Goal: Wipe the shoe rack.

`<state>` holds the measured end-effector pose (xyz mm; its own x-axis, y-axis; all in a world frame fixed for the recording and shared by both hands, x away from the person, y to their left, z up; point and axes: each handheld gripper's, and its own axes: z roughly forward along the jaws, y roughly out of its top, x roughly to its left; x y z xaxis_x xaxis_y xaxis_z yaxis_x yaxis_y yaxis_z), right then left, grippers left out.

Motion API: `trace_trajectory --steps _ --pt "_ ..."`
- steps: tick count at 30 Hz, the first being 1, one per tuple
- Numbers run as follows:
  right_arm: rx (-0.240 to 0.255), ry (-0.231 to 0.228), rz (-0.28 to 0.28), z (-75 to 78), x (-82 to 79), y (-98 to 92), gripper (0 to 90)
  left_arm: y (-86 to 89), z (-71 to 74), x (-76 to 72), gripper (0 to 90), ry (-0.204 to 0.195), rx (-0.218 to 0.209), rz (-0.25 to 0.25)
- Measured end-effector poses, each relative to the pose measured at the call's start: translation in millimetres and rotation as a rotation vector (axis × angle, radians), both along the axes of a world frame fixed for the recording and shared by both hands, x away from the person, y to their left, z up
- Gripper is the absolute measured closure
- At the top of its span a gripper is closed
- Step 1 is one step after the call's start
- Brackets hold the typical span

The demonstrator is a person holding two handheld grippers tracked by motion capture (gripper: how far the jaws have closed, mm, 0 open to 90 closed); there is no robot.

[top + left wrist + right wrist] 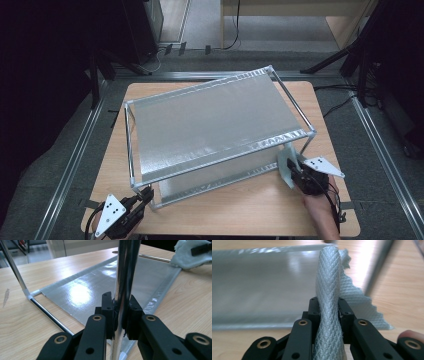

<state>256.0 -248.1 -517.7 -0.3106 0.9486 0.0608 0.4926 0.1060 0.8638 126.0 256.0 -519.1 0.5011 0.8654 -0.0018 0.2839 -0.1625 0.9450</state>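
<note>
Left gripper (121,315): we clamp the rack's chrome post (125,270), stiff, slippery | right gripper (329,312): we pinch soft cloth (328,277) at rack's 4 o'clock corner.

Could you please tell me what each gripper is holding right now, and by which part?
The left gripper clamps the rack's upright corner post. The right gripper pinches a bunched fold of the grey cloth.

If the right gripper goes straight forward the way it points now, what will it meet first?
Probably the lower silver shelf of the rack. The right gripper, shut on the grey cloth, points at that sheet just beyond the cloth. A blurred upright rack post stands off to one side; depth is hard to judge.
</note>
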Motion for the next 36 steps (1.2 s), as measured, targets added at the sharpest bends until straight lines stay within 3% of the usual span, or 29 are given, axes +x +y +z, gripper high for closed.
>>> trace_trajectory --steps 5,12,15,20,23,26,32,36 --pt "0.050 -0.084 -0.092 20.3 -7.7 -16.0 78.1 0.0 -0.1 0.0 81.4 -0.001 0.000 -0.001" --pt "0.056 -0.234 -0.123 57.1 -26.3 -20.3 78.0 -0.2 -0.2 -0.1 81.4 -0.001 0.001 0.000" --pt "0.050 -0.212 -0.118 52.8 -23.8 -21.0 77.9 -0.2 -0.2 -0.1 81.4 -0.001 0.001 0.000" --pt "0.056 -0.052 -0.124 17.2 -8.0 -23.5 77.7 -0.1 -0.2 -0.1 81.4 -0.001 0.002 0.000" --pt "0.058 0.013 -0.125 6.9 -2.0 -24.8 77.3 -0.1 -0.3 0.0 81.4 -0.002 0.002 -0.001" --pt "0.060 0.006 -0.128 11.1 -2.6 -25.6 77.4 -0.7 -0.4 0.0 81.4 -0.002 0.001 -0.002" --pt "0.055 -0.141 -0.142 37.1 -16.5 -22.2 78.1 -0.7 -0.4 0.1 81.4 -0.003 0.002 -0.003" --pt "0.029 -0.122 -0.091 30.6 -16.4 -6.5 78.1 -0.9 -0.3 0.2 81.4 -0.001 0.002 -0.002"
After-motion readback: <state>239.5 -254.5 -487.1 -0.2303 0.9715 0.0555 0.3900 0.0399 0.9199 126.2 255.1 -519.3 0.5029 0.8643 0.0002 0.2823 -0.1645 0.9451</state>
